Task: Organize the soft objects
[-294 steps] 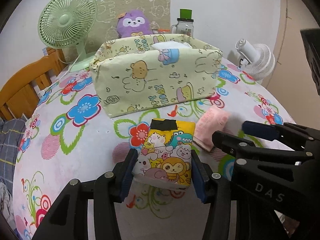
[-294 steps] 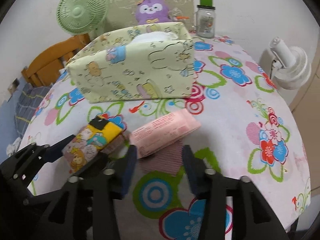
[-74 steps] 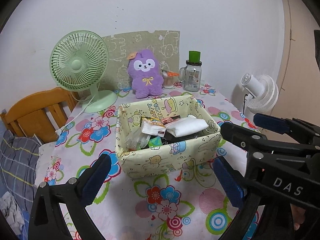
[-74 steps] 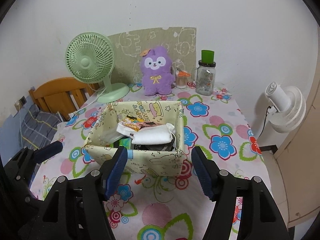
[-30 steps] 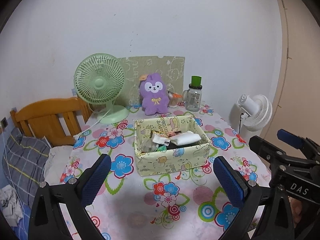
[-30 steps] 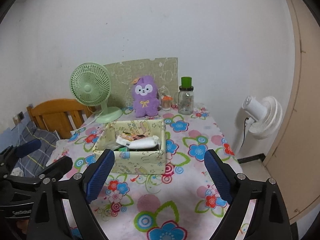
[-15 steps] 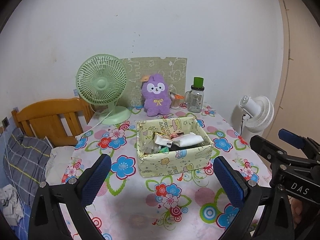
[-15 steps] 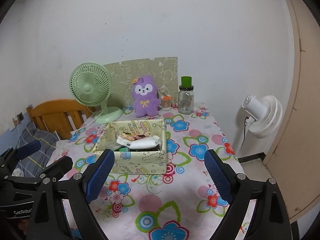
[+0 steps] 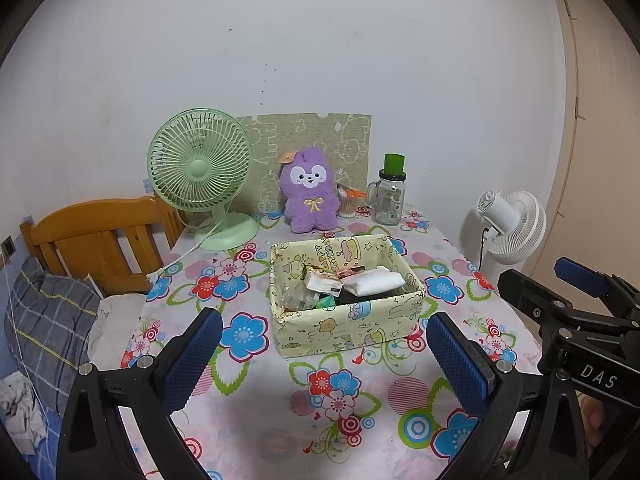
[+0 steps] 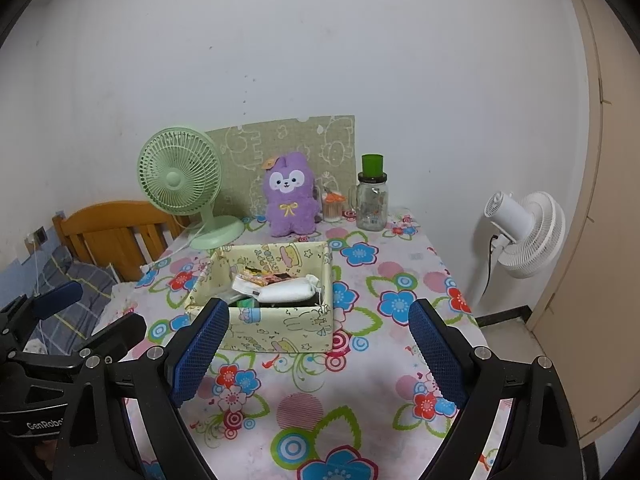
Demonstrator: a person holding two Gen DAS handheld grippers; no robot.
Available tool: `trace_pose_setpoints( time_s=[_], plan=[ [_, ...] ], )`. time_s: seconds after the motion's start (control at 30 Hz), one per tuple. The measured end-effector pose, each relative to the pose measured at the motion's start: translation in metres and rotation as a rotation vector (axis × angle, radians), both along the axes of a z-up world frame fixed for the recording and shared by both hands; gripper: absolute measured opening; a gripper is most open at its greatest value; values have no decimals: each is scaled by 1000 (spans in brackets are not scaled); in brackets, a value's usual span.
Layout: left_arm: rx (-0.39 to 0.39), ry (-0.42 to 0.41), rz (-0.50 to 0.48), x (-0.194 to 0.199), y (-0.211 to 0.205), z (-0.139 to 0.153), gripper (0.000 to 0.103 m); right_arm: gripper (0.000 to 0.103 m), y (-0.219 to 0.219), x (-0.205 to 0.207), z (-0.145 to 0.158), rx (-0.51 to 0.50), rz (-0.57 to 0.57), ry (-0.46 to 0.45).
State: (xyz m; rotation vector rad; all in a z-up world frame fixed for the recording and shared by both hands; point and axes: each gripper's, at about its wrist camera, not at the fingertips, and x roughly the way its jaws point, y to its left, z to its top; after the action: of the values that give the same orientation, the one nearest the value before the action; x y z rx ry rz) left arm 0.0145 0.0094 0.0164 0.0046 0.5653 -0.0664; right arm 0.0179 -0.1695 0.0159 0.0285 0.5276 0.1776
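From my seat, left to right. A blue checked pillow lies at the far left on the bed, beside a wooden headboard. On the worktop, under its flowered cloth, a green fan stands at the back left. Next to it a purple plush toy sits upright against a patterned board. A glass jar with a green cap stands to its right, with a small cup between the two. Mid-worktop: a yellow fabric box, open at the top, holding the soft packets; a white packet lies uppermost, touching a smaller pack. A white fan stands off the worktop at the right.

My left gripper hangs well short of the box, jaws wide and holding nothing. My right gripper hangs alongside it, jaws equally wide and bare, the box seen between them but apart from both pads.
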Motion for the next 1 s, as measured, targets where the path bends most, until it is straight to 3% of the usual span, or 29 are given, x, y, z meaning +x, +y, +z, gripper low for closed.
trace_pose_setpoints(
  time_s=[1.0],
  plan=[
    [4, 5, -1, 0, -1, -2, 103, 93, 0, 2, 0, 4, -7, -5]
  ],
)
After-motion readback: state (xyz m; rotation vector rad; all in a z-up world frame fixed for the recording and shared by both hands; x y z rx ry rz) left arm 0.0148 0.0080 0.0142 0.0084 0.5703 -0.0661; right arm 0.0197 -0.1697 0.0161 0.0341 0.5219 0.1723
